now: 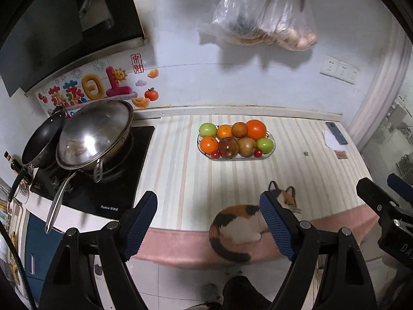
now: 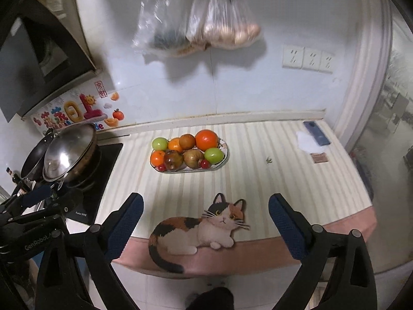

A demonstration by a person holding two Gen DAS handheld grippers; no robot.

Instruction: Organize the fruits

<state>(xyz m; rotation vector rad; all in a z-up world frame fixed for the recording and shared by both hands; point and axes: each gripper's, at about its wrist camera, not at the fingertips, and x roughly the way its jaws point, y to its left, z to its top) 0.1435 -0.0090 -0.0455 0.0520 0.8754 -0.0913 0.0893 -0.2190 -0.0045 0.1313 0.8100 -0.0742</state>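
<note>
An oval glass plate [image 1: 271, 139] stands on the striped counter toward the back, filled with fruit. On it are a big orange [image 1: 255, 129], two green apples [image 1: 207, 129], brownish pears [image 1: 246, 146] and small red cherries [image 1: 215, 154]. The right wrist view shows the same plate [image 2: 225, 158] with the orange [image 2: 206, 139] and a green apple [image 2: 213, 154]. My left gripper [image 1: 207, 222] is open and empty, held well above the counter's front edge. My right gripper [image 2: 205, 227] is open and empty too, equally far from the plate.
A stove [image 1: 121, 180] with a lidded wok [image 1: 94, 134] and a black pan [image 1: 42, 142] sits left of the plate. A cat-picture mat [image 2: 198, 230] lies at the front edge. A phone [image 2: 316, 133] lies back right. Plastic bags [image 1: 263, 15] hang on the wall above.
</note>
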